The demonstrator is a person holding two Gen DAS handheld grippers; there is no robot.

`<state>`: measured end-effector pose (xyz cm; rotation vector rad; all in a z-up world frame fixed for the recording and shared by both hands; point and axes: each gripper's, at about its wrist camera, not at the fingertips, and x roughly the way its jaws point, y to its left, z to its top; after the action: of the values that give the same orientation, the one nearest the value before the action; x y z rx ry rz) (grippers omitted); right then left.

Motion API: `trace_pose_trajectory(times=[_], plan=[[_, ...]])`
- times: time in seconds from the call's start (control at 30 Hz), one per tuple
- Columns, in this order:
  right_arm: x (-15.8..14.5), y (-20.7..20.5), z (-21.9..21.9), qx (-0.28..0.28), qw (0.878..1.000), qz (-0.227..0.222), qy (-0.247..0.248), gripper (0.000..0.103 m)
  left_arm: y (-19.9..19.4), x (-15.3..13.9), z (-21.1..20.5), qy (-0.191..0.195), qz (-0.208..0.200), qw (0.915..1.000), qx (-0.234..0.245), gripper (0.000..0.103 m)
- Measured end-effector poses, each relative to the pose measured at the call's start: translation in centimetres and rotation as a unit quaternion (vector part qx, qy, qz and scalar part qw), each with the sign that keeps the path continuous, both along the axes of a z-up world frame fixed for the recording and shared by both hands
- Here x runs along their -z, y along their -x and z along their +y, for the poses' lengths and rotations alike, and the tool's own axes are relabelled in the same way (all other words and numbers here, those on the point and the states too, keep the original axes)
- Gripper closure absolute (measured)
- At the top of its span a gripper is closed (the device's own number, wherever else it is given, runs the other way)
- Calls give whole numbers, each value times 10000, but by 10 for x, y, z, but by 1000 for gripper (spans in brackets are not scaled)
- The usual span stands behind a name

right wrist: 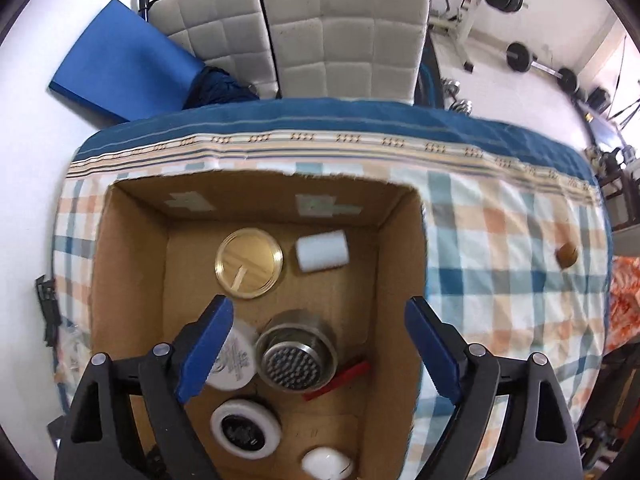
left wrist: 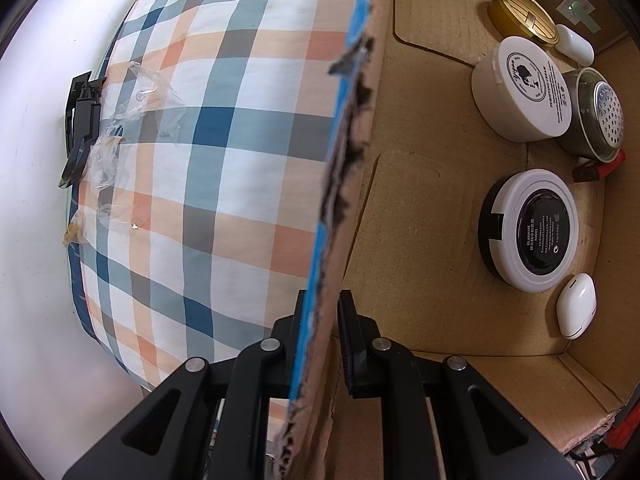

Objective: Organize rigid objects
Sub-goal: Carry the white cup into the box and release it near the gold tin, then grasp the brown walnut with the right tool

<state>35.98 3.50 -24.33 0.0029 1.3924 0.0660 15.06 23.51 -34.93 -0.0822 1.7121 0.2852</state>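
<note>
My left gripper (left wrist: pixel 320 320) is shut on the side wall of a cardboard box (left wrist: pixel 352 140). The box (right wrist: pixel 132 280) stands on a checked cloth. In it lie a gold tin (right wrist: pixel 249 263), a white block (right wrist: pixel 322 249), a white cream jar (left wrist: pixel 520 88), a steel strainer cup (right wrist: pixel 296 350), a red stick (right wrist: pixel 340 374), a black-and-white compact (left wrist: pixel 532 230) and a white earbud case (left wrist: pixel 576 310). My right gripper (right wrist: pixel 320 348) is open and empty above the box, over the strainer cup. A small brown jar (right wrist: pixel 566 255) stands on the cloth right of the box.
A black clip (left wrist: pixel 80 128) and crumpled clear plastic (left wrist: pixel 132 120) lie at the cloth's left edge. Beyond the table are two padded chairs (right wrist: pixel 340 32), a blue mat (right wrist: pixel 120 64) and barbell weights (right wrist: pixel 520 56).
</note>
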Motion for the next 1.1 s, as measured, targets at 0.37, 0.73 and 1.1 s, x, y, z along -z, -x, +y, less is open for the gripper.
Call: trace_pose_trajectory(times=[0.37,0.73,1.1], plan=[[-10,37,3,73,9994,261,-218,1,-1,0,0,2,14,10000,-12,92],[-24,60,-18,229,9989,190,-351,0,-1,1,2,8,29,10000,-39,92],[-42,21,-167,1832,9785,-847,-421,0,1,2,4,6,18,9999,-110,92]])
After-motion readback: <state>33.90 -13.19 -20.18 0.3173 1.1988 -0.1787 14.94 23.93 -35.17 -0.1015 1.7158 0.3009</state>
